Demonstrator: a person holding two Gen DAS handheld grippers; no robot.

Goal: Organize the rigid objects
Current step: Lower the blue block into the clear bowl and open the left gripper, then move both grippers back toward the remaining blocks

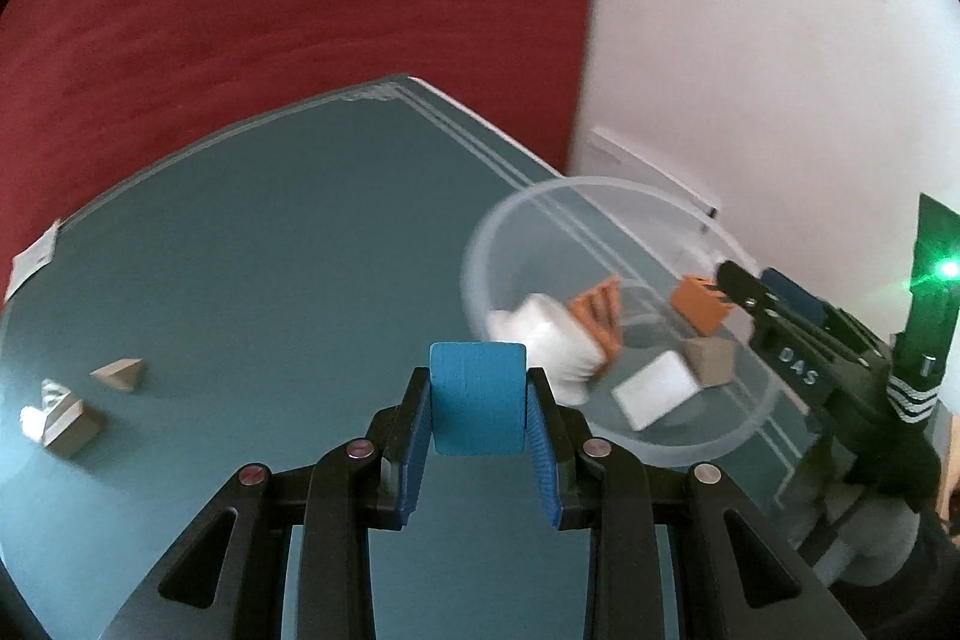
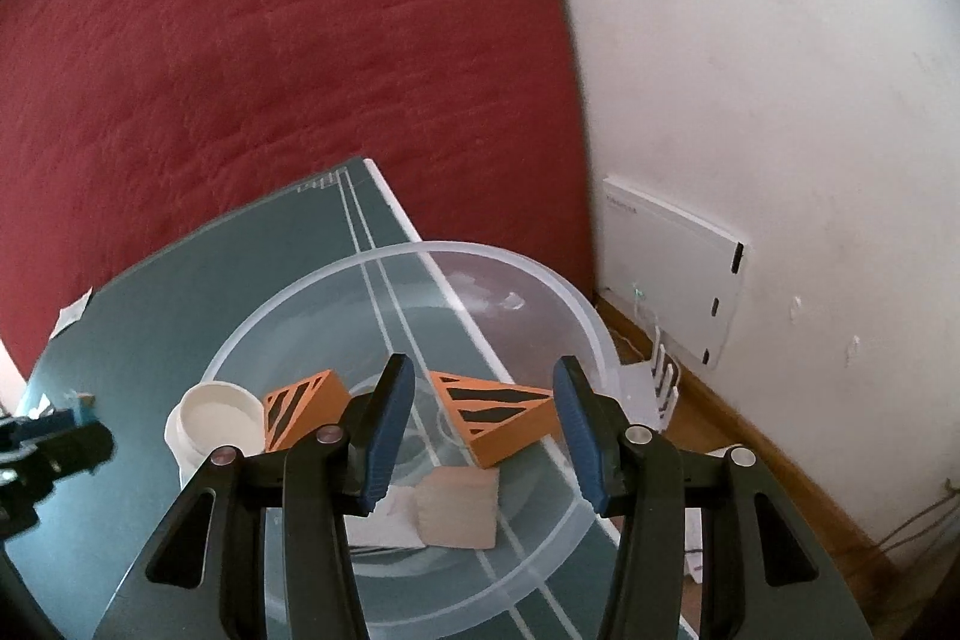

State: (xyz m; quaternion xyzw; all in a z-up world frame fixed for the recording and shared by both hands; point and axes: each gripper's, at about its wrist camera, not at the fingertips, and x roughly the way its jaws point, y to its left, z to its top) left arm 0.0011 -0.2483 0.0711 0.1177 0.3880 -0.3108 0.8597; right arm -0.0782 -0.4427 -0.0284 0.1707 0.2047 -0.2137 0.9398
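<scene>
Blue block (image 1: 478, 397) sat pinched in the left hand-held gripper (image 1: 478, 415) above the bench (image 1: 270, 250), short of the clear bowl (image 1: 744, 436). Right hand-held gripper (image 2: 483, 430) hung over the bowl, jaws parted and empty. Releasing early would probably drop the block outside the rim.

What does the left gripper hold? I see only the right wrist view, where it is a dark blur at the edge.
Observer: The left gripper is shut on a blue block.
Operator: Is the block already above the bowl?
Observer: It seems not; the clear bowl lies ahead, to its right.
Operator: Do any pieces remain outside the bowl?
Observer: Yes, two wooden wedges lie on the table at the far left.
</scene>
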